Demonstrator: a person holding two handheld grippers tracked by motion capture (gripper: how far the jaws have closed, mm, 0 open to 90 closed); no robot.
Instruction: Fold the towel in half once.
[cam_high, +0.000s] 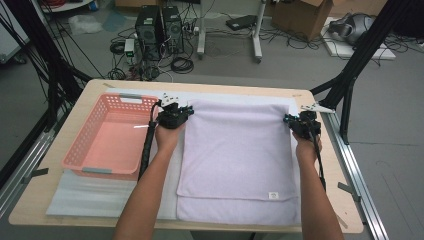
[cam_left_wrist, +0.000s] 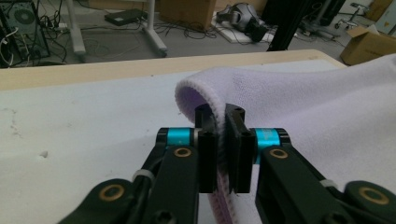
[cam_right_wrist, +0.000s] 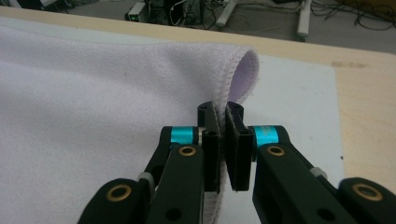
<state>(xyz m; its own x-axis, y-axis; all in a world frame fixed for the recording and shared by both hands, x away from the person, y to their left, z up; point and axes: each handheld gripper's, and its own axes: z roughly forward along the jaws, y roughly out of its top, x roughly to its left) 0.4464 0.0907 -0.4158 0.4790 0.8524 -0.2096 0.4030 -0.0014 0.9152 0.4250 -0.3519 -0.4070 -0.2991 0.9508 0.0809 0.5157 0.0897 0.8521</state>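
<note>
— Fingers (cam_left_wrist: 208, 140) of the left gripper (cam_left_wrist: 222, 116) pinch what, exactly?

— Clamped on the hemmed edge of a lilac towel (cam_left_wrist: 303, 107), whose corner curls up and over in a loop just beyond the tips. No earlier picture to compare, so only the grip itself can be told: cloth sits between the black pads, and they press on it.

— And the other hand?

— Same story in the right gripper view: the right gripper (cam_right_wrist: 223, 116) has its fingers (cam_right_wrist: 239, 140) closed on the towel's stitched border, the corner folded back above them.

— Where does the towel lie?

— Seen from the high view, the towel (cam_high: 235, 160) is spread on a white mat (cam_high: 80, 197) in the middle of the table (cam_high: 35, 200), folded so a lower layer shows along the near edge, with a small label near the near right corner. The left gripper (cam_high: 175, 114) holds the far left corner, the right gripper (cam_high: 301, 122) the far right corner; both corners are raised slightly off the mat.

— Anything beside it?

— A pink plastic basket (cam_high: 80, 150) stands on the table just left of the towel, near the left forearm.
</note>
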